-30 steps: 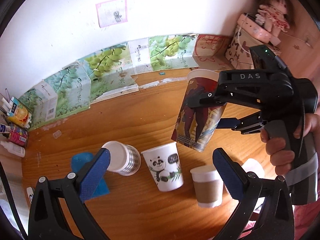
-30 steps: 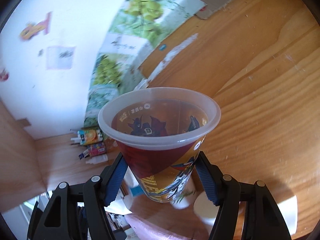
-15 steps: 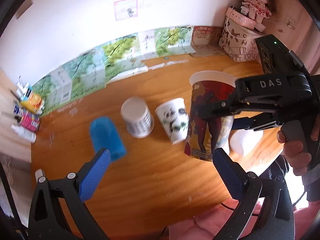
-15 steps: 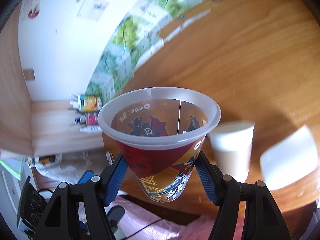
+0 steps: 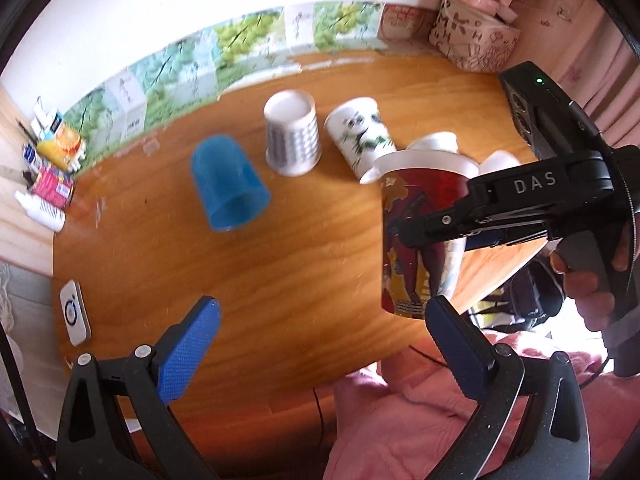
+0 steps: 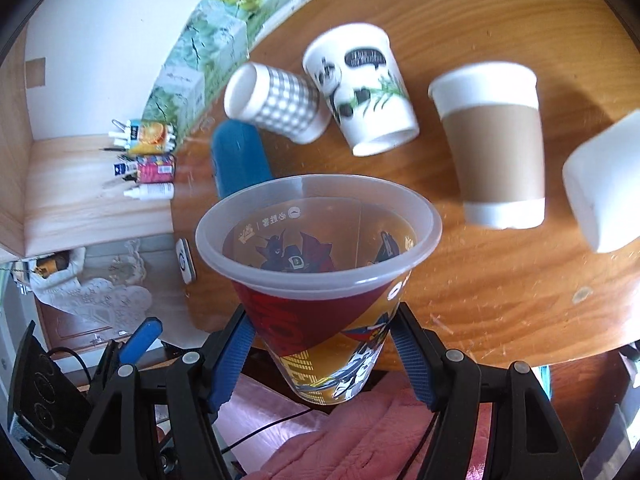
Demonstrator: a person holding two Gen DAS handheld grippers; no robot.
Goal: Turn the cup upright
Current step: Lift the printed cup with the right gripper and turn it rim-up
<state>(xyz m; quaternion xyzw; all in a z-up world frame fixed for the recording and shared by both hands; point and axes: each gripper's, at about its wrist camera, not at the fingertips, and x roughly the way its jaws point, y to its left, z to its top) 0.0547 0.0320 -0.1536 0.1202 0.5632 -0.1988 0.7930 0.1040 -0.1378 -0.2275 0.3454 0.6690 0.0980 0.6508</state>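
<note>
My right gripper (image 6: 322, 364) is shut on a red and yellow printed plastic cup (image 6: 320, 280), mouth up, held in the air above the front edge of the wooden table (image 6: 500, 280). The cup also shows in the left wrist view (image 5: 420, 236), clamped by the right gripper (image 5: 432, 224). My left gripper (image 5: 320, 344) is open and empty, low at the table's front edge. Upside-down cups stand on the table: a blue one (image 5: 226, 184), a grey-patterned one (image 5: 292, 136), a panda one (image 5: 360, 136) and a brown-sleeved one (image 6: 496, 144).
A white object (image 6: 604, 184) sits at the table's right. Green printed cartons (image 5: 240, 48) line the back wall. Small bottles and boxes (image 5: 48, 168) lie on a shelf at left. A white remote (image 5: 74, 312) lies at the table's left edge. Pink cloth (image 5: 420, 420) lies below.
Both grippers have pulled back toward the table's front edge and risen. The printed cup stays clamped and is more upright. More of the table and the cups is in view.
</note>
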